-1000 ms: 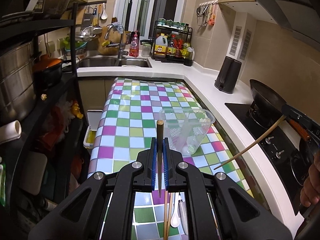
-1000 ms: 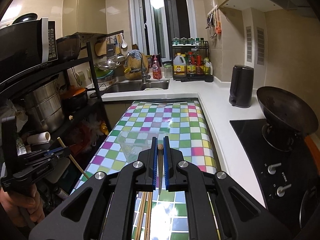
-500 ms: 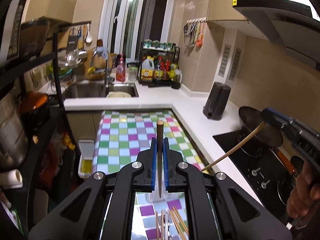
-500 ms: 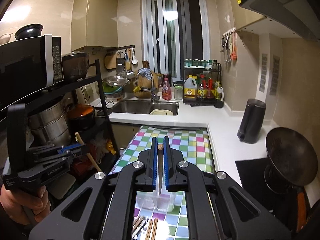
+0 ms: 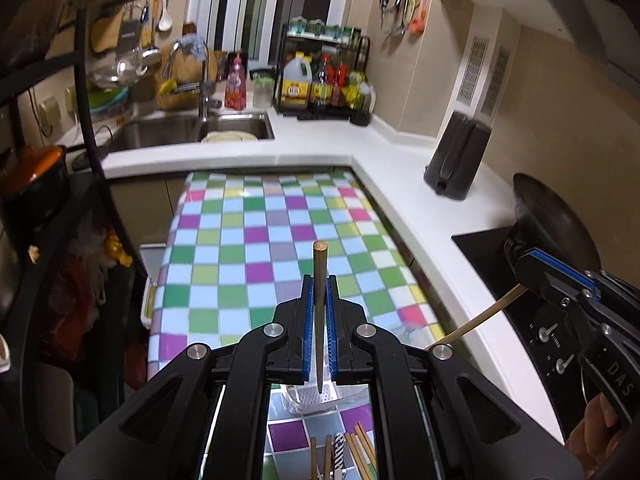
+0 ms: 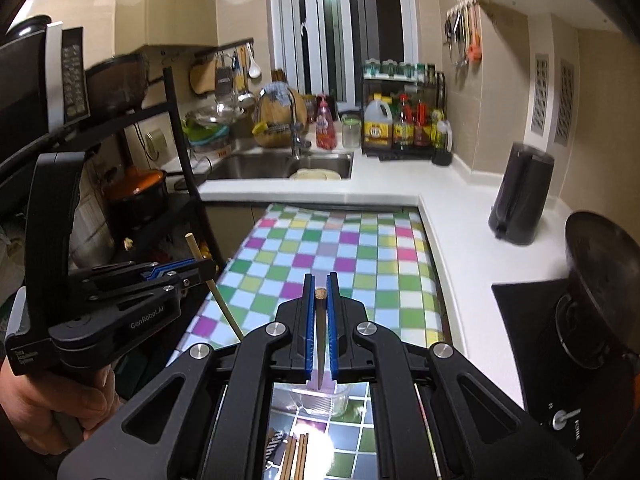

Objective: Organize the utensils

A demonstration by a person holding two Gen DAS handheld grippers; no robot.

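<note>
My left gripper (image 5: 319,280) is shut on a wooden chopstick (image 5: 319,280) that stands upright between its blue pads. My right gripper (image 6: 320,280) is shut on a second wooden chopstick (image 6: 320,312), also upright. Each gripper shows in the other's view: the right one (image 5: 532,268) at right, the left one (image 6: 196,266) at left. Both hover above a clear plastic cup (image 5: 308,396), which also shows in the right wrist view (image 6: 324,398), on the checkered tablecloth (image 5: 272,240). Several more chopsticks (image 5: 356,456) and a patterned utensil lie below the cup near the frame bottom.
A white counter (image 5: 400,184) borders the table on the right, with a black kettle (image 5: 456,156), a wok (image 5: 552,220) and a stove. A sink (image 5: 192,128) and bottle rack (image 5: 324,76) stand at the back. A black shelf rack (image 6: 132,168) with pots stands on the left.
Both grippers, each still shut on its chopstick, have risen and tilted over the cup; the cup has gone from ahead of the fingers to beneath them.
</note>
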